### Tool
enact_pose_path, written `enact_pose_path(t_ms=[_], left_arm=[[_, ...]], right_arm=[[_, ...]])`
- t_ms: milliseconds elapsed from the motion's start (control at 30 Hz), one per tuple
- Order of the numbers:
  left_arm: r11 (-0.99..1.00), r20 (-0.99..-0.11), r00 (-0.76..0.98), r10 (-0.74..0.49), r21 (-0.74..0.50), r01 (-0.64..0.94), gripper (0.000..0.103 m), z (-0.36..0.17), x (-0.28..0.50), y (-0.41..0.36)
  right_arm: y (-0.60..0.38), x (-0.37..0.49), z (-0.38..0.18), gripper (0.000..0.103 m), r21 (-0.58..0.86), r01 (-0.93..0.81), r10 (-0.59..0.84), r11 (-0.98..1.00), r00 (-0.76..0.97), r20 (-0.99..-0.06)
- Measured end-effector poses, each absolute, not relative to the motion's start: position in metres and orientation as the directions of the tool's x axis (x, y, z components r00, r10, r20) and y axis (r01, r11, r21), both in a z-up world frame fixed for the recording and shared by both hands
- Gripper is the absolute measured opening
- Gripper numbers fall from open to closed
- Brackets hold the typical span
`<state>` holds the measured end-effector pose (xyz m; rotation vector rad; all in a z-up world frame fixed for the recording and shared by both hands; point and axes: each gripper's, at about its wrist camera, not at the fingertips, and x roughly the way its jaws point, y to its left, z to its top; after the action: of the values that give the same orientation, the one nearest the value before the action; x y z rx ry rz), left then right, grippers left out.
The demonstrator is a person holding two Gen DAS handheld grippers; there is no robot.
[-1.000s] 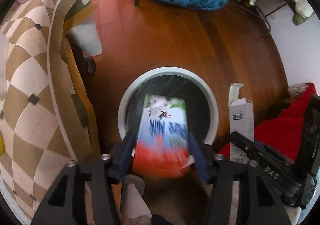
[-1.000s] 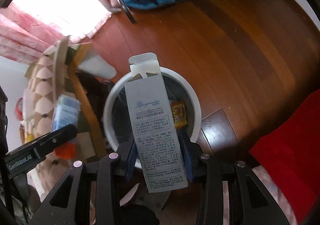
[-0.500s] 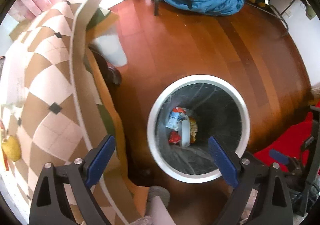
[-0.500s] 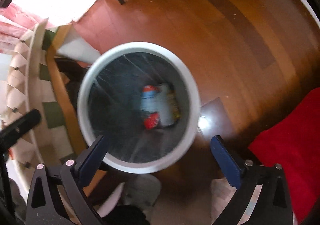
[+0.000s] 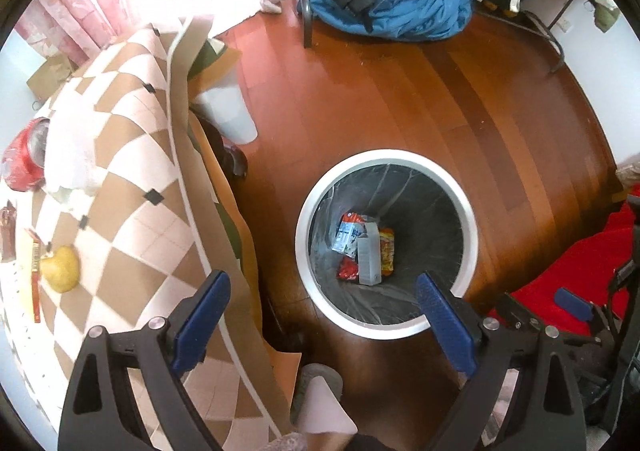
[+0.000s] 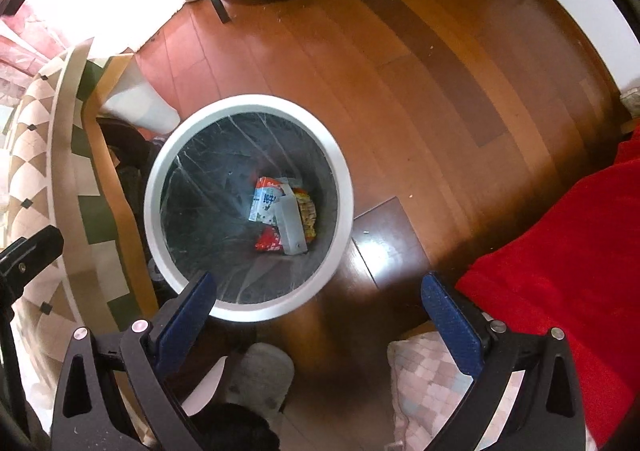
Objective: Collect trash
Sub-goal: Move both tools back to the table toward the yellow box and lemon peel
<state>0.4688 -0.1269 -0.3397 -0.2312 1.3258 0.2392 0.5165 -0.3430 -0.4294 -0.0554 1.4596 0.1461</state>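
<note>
Red-brown wood floor with a white-rimmed bin (image 5: pixel 304 235) at centre; cartons and wrappers (image 5: pixel 362 249) lie inside. Left gripper (image 5: pixel 324 315) and right gripper (image 6: pixel 318 309), jaws wide apart and empty, should swing toward the table (image 5: pixel 132 187) at nine o'clock for remaining scraps

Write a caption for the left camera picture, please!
Open left gripper above the white bin, with boxes and wrappers inside.

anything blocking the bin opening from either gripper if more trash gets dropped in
Nothing visible does. Left gripper and right gripper are both open and empty above the trash bin, whose mouth is uncovered; earlier trash lies at the bottom.
</note>
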Motion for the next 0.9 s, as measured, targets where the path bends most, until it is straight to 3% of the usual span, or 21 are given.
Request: enact_pose_path(t_ms=[533,700,900], left_arm=[[0.947,-0.903,0.427,0.048,-0.095,-0.307,0.095,-0.215,0.414,-0.112],[0.932,-0.863,0.498,0.079,-0.113,-0.344,0.095,-0.173,0.385,-0.074],[0.885,-0.854,0.483,0.196,-0.058,-0.462,0.095,-0.169,0.337,0.006]], right_arm=[[-0.328,0.470,-0.278,0.103,0.142,-0.157,0.183,0.977,0.285,-0.941],[-0.290,0.451,-0.231,0.103,0.179,-0.230,0.251,0.956,0.336,-0.908],[-0.210,0.431,-0.216,0.103,0.212,-0.355,0.326,0.911,0.300,-0.896]])
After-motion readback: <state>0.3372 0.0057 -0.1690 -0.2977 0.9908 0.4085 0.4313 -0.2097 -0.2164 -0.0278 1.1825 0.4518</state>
